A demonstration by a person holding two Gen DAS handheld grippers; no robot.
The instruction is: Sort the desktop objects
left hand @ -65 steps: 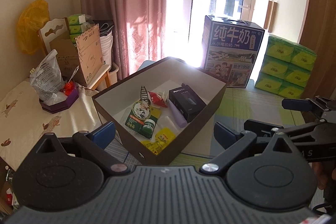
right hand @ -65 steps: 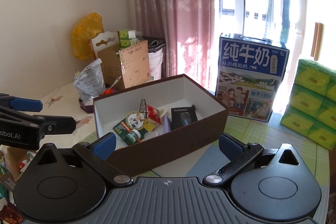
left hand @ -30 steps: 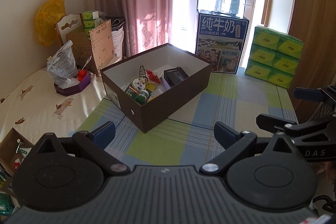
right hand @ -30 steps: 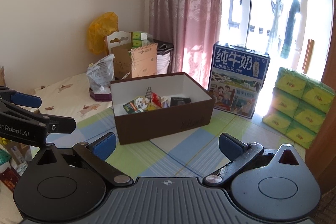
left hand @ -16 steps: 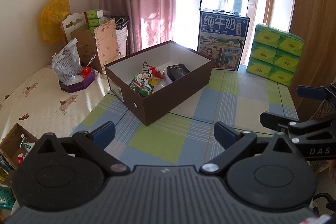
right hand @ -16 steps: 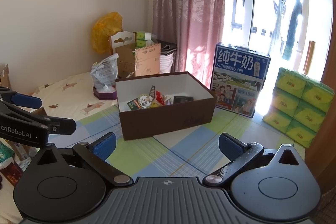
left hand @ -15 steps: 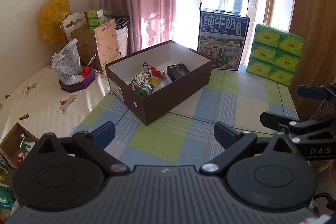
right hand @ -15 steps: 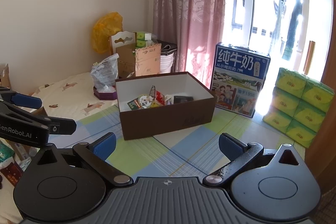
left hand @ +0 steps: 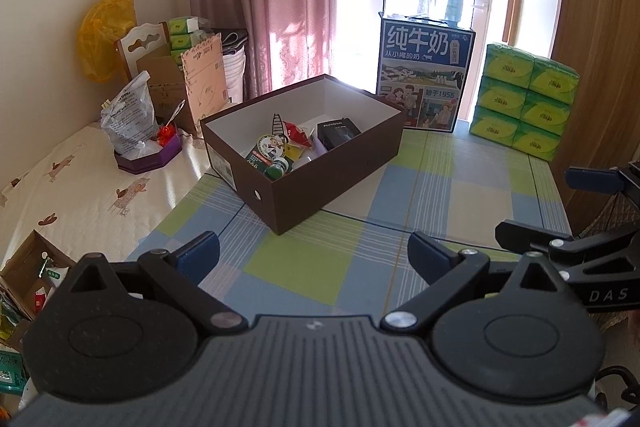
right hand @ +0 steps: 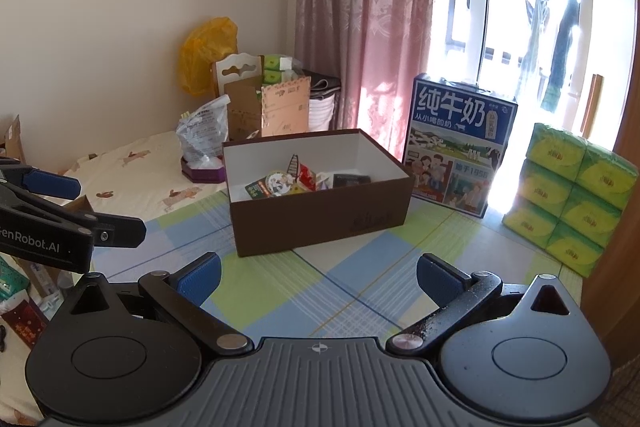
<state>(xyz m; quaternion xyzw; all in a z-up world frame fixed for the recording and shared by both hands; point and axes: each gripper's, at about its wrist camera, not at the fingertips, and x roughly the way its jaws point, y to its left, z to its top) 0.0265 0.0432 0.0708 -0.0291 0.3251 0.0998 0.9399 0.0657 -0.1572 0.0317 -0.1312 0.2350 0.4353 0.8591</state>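
Both grippers, left (left hand: 314,253) and right (right hand: 319,271): fingers spread wide, empty, touching nothing.

Left black plastic two-finger tool (left hand: 314,253): blue fingertip pads (left hand: 199,255), silver pivot screws, ribbed grey housing. Right matching tool (right hand: 319,277); white lettering on side arms.

box (left hand: 340,171) on table (left hand: 440,195), centre | small items (left hand: 280,151) inside box | milk carton (left hand: 424,75) behind box, to the right | tissue packs (left hand: 524,95) right of carton | bag (left hand: 128,119) left of box
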